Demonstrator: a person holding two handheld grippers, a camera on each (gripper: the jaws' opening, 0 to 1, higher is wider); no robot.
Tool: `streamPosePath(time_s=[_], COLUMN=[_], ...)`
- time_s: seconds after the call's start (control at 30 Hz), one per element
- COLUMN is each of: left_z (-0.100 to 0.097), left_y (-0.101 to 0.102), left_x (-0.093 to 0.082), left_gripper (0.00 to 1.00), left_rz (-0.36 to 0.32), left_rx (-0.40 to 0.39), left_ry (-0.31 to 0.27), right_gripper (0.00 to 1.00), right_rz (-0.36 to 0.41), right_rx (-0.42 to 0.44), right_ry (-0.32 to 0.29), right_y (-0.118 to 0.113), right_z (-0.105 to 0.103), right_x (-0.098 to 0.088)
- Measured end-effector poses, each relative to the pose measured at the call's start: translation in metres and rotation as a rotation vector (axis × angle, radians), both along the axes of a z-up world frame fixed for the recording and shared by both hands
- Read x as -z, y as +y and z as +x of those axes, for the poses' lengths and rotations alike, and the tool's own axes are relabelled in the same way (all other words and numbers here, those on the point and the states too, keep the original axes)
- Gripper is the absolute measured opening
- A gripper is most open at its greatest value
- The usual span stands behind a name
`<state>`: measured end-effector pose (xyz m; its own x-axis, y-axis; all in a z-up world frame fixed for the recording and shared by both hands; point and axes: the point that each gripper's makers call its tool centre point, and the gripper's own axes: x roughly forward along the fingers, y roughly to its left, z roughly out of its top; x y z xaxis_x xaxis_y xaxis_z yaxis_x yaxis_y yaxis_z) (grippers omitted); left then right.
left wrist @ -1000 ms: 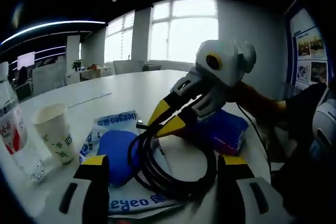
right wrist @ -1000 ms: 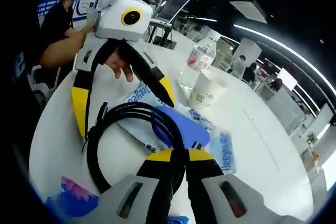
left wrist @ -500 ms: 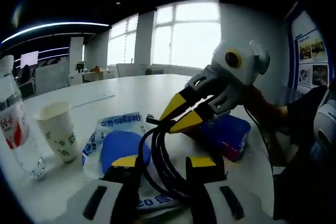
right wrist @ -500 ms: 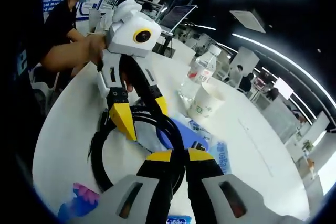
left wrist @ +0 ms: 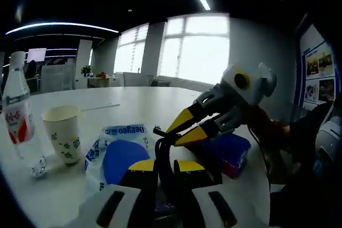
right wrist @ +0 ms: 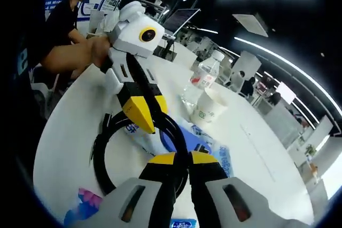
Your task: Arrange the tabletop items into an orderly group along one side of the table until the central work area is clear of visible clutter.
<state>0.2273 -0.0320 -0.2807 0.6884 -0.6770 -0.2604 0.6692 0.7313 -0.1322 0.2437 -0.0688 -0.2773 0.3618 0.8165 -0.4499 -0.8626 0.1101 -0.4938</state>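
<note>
— Holding what, exactly?

— Both of my jaws are pinched on the black cable [right wrist: 125,148], a coiled loop lying on the white desk [right wrist: 69,126]. My right gripper [right wrist: 176,159] has its yellow tips pressed together at lower centre of the right gripper view, with the coil running under them. My left gripper [left wrist: 163,166] is closed narrow around a strand of the same cable at bottom centre of the left gripper view.

— How will it behave when you move it?

— Light and floppy, I'd judge. A coil like this sags and springs open unless several turns are caught together, so the hold should take in the whole bundle, not one strand. The rubbery jacket should give decent friction.

— Anything underneath it?

— A crinkly plastic packet [left wrist: 120,132] with blue print, and a blue oval thing [left wrist: 122,158] on it, just left of centre in the left gripper view. The packet is thin and slippery; the cable could drag it along.

— And nearby?

— A paper cup [left wrist: 61,134] and a clear water bottle [left wrist: 18,116] at the left of that view, both easy to tip. A blue pack [left wrist: 230,150] sits right of centre, beside the right gripper [left wrist: 184,129]. I'd lift the coil clear rather than slide it.
</note>
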Motion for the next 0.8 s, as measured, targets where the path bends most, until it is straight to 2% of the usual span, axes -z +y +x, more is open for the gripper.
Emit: streamPosePath(time_s=[0.27,0.5,0.8], left_z=[-0.006,-0.011,-0.015], left_y=[-0.003,-0.006,-0.009], left_x=[-0.023,-0.042,-0.059], left_gripper=[0.06,0.04,0.04], left_rz=[-0.053,-0.042,-0.04], left_rx=[0.012,0.035,0.051], left_ry=[-0.017,-0.059,-0.084], right_gripper=[0.05,0.03,0.03], right_rz=[0.024,0.055,0.063], right_rx=[0.001,0.004,0.002], right_ry=[-0.062,-0.109,-0.148], right_y=[-0.001,-0.002,-0.003], right_z=[-0.005,-0.009,-0.013], right_x=[-0.021,-0.042,-0.056])
